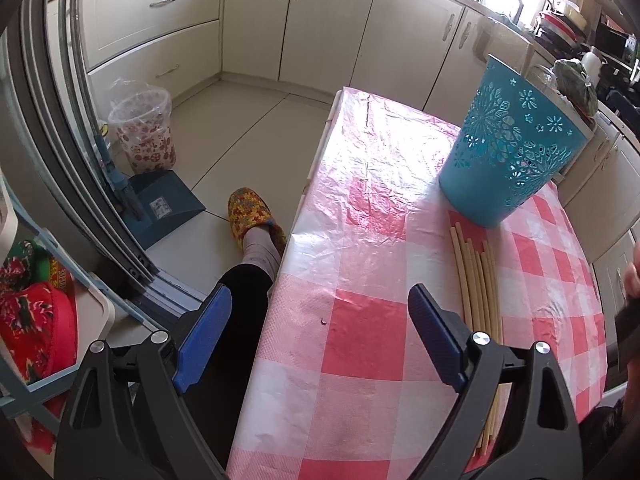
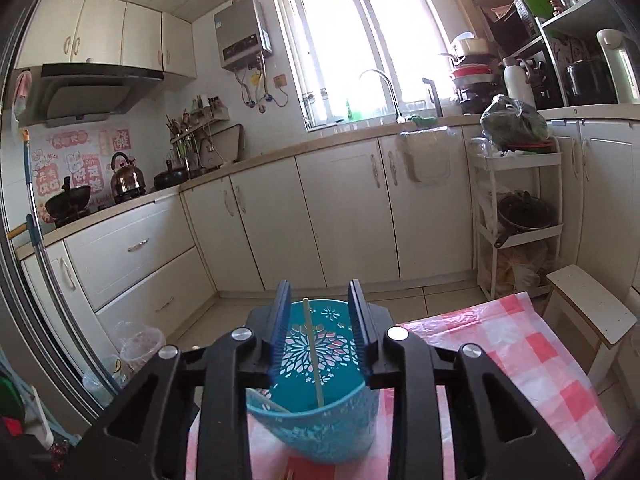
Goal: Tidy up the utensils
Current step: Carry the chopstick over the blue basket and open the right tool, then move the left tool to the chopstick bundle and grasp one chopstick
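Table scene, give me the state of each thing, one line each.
blue basket: upright on the table, open top.
chopstick: standing inside the basket, free between the right gripper's fingers.
chopstick bundle: lying flat beside the basket.
left gripper: open, empty.
right gripper: open above the basket.

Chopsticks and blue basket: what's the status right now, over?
Left gripper open, empty. Right gripper open above blue basket, one chopstick standing inside. Chopsticks waiting on table. Nothing in the way.

I see a teal cut-out basket upright on the checked cloth, one pale chopstick leaning inside it. More chopsticks lie bundled flat just beside its base.
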`<state>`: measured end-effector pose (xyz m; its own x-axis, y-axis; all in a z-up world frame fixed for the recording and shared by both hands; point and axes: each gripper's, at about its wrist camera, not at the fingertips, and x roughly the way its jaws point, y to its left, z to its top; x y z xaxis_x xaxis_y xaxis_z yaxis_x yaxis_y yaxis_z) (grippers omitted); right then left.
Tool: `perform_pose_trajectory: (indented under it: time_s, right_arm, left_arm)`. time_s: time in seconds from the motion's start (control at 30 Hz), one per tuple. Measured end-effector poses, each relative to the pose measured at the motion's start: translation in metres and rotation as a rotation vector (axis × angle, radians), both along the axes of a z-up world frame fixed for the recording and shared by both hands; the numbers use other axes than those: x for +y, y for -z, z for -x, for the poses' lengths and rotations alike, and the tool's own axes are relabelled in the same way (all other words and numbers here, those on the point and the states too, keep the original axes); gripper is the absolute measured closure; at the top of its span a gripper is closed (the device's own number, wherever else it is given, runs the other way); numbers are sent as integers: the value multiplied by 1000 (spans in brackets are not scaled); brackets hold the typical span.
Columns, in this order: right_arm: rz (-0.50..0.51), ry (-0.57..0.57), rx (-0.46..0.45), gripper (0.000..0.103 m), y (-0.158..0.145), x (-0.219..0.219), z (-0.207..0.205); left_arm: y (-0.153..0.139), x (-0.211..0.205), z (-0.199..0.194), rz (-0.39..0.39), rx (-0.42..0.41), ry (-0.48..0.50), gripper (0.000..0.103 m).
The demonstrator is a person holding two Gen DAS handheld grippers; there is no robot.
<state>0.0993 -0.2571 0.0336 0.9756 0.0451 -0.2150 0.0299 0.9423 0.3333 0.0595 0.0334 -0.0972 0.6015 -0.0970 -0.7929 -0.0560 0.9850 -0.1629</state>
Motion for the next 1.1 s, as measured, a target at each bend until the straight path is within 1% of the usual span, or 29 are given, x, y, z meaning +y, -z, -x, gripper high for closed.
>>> perform_pose_trajectory:
  time_s: [0.03, 0.1, 0.17, 0.27, 0.33, 0.37, 0.43, 0.5, 0.57, 0.77, 0.97, 1.0, 1.1]
  right_arm:
    - [-1, 10, -6, 57, -2, 0, 15]
    - [-2, 23, 10, 52, 4, 1, 41]
    - [8, 5, 87, 52, 19, 5, 58]
    - [2, -50, 264, 52, 60, 12, 65]
    - [-13, -77, 378, 62, 89, 17, 62]
    - [-23, -90, 425, 63, 102, 19, 60]
    - [-36, -103, 491, 63, 120, 23, 56]
    - [-44, -118, 537, 64, 132, 26, 51]
    - [-37, -124, 554, 64, 139, 30, 47]
    - [-6, -138, 589, 65, 145, 45, 33]
    - [16, -151, 622, 74, 150, 62, 12]
    - [19, -152, 629, 77, 150, 64, 10]
    - [25, -152, 634, 78, 151, 66, 6]
  left_arm:
    - [-2, -1, 2, -3, -5, 2, 17]
    - [-6, -4, 6, -8, -14, 7, 17]
    - [-7, -8, 11, -15, -14, 15, 17]
    - [-9, -13, 18, -28, -13, 26, 17]
    - [-12, -16, 23, -39, -16, 33, 17]
    - [-14, -17, 25, -43, -20, 35, 17]
    - [-18, -19, 30, -56, -31, 38, 17]
    - [-22, -19, 34, -68, -44, 39, 17]
    - [-24, -19, 38, -76, -51, 39, 17]
    - [-24, -17, 42, -87, -52, 38, 17]
    - [-20, -14, 39, -88, -38, 28, 16]
    - [-18, -13, 39, -87, -35, 26, 16]
    - [-14, -13, 36, -86, -21, 25, 16]
